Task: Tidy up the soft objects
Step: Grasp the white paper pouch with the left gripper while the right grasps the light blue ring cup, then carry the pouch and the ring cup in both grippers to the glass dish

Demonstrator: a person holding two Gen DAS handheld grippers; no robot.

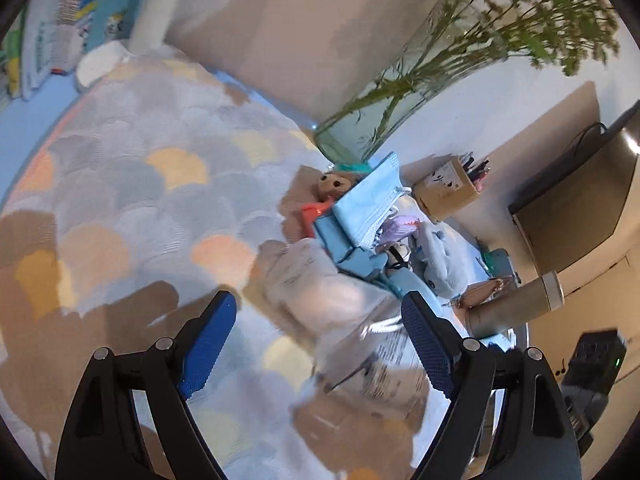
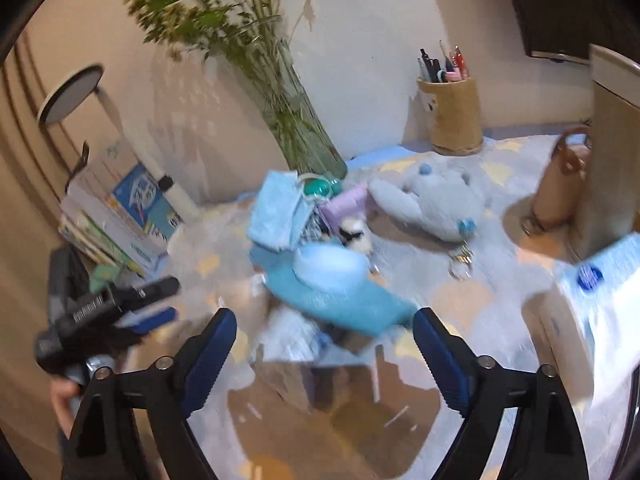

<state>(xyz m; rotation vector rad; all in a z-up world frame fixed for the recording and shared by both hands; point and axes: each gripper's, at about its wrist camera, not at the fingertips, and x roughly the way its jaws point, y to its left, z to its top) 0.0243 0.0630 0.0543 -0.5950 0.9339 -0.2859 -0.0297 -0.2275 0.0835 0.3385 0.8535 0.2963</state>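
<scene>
We held both grippers, left [image 1: 316,344] and right [image 2: 324,354], spread wide and empty above the patterned mat [image 1: 132,184]. The pile of soft objects, topped by 1 blue face mask [image 2: 276,212], lay directly ahead of the right gripper, which we judged nearer. From the left gripper the pile lay ahead and rightward.

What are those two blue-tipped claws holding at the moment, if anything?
Nothing. The left gripper and the right gripper both have their fingers spread wide, empty, above the pile of soft things.
</scene>
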